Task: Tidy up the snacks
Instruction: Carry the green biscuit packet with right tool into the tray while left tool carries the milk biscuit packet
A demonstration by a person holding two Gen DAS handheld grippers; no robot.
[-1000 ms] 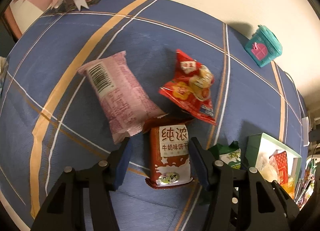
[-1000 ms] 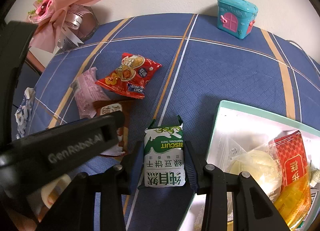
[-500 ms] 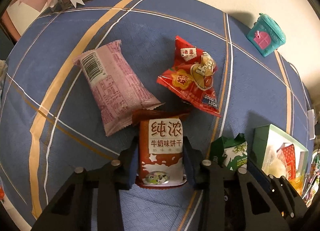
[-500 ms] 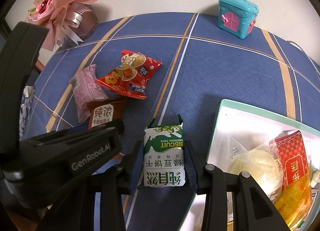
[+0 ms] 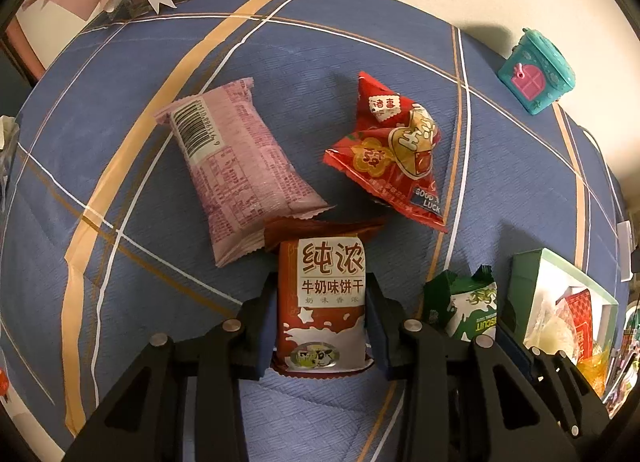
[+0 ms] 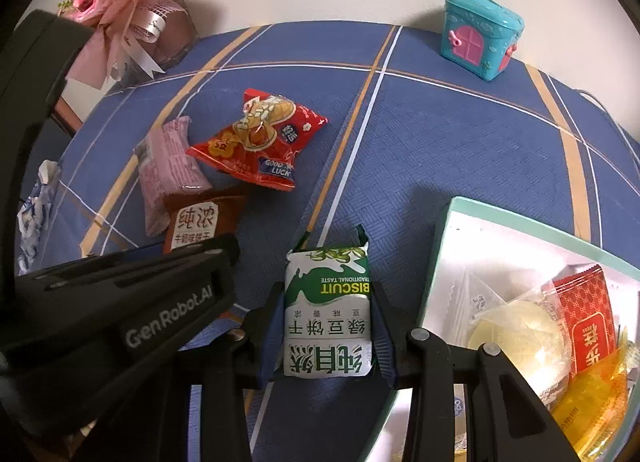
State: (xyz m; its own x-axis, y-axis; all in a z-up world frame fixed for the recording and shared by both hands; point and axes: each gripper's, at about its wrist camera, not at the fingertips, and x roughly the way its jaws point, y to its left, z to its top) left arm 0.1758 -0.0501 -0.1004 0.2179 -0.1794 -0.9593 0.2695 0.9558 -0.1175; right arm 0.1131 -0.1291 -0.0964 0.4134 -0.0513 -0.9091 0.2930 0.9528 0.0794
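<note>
My left gripper (image 5: 322,328) is shut on a brown milk-biscuit packet (image 5: 326,298), its pads pressing both long sides. Just beyond it lie a pink wrapped snack (image 5: 236,178) and a red crinkled snack bag (image 5: 394,154) on the blue cloth. My right gripper (image 6: 326,332) is shut on a green-and-white biscuit packet (image 6: 327,312), which also shows at the lower right of the left wrist view as the green packet (image 5: 468,308). The body of the left gripper (image 6: 120,302) fills the lower left of the right wrist view.
A pale green box (image 6: 440,254) holding several snacks sits right of the right gripper. A teal toy house (image 6: 482,34) stands by the wall. A pink bouquet (image 6: 128,10) lies at the back left corner. A blue-white wrapper (image 6: 36,214) lies at the left edge.
The left gripper's jaws, wide apart around the brown packet a second ago, have closed onto its sides. The right gripper still holds the green packet as before.
</note>
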